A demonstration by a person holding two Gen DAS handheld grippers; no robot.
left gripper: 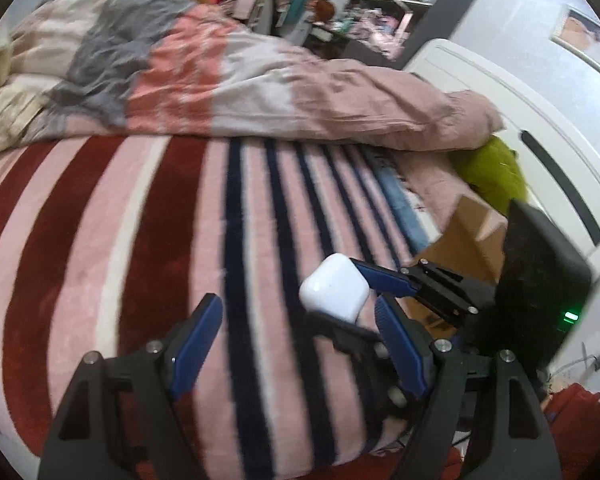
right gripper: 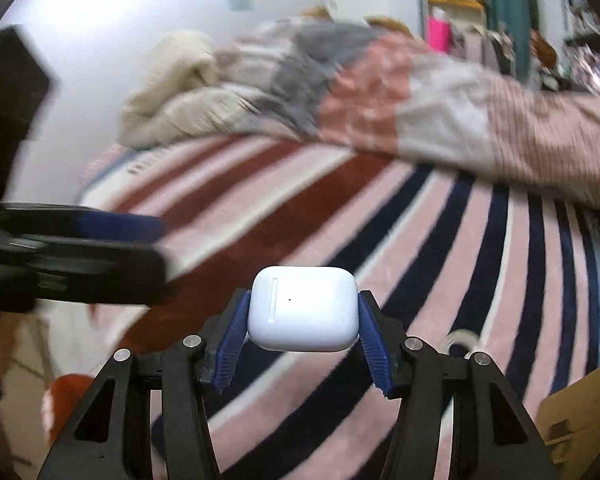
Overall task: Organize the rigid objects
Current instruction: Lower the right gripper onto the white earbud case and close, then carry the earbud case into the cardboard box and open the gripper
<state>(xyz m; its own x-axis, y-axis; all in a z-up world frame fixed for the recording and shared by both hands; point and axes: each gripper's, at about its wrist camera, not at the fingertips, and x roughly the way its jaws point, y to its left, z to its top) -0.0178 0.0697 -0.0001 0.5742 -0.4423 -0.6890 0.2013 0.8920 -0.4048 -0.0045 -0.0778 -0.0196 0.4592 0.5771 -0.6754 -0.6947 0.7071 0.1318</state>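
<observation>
We record first the bed with its plush blanket striped in pink, dark red and navy [left gripper: 148,248], which fills the lower and middle of both views. A rumpled quilt in pink, grey and cream patches [left gripper: 204,68] lies across the upper part of the frame. A brown cardboard box [left gripper: 466,236] sits at the right of the left wrist view, beside a green plush item [left gripper: 492,172] by the white bed frame.

The right gripper [right gripper: 303,326] appears at lower centre of its own view, its blue ribbed fingers [right gripper: 233,346] closed on the two short sides of a small white glossy plastic earbud case with rounded corners [right gripper: 303,314]. The case is held clear above the blanket, not resting on it. In the left wrist view the same case [left gripper: 334,292] shows right of centre.

The left gripper [left gripper: 300,342] stands with its fingers spread wide and nothing between them.

We judge the case light, stiff and slick. Its smooth shell and curved edges could let it slide or twist out under pressure. The ribbed pads help. The hold across the flatter sides, near the middle of the body, looks sound to us. We cannot tell which way the hinged lid faces. A squeeze near that seam could pop it open. A drop onto the soft blanket would probably do no harm.
</observation>
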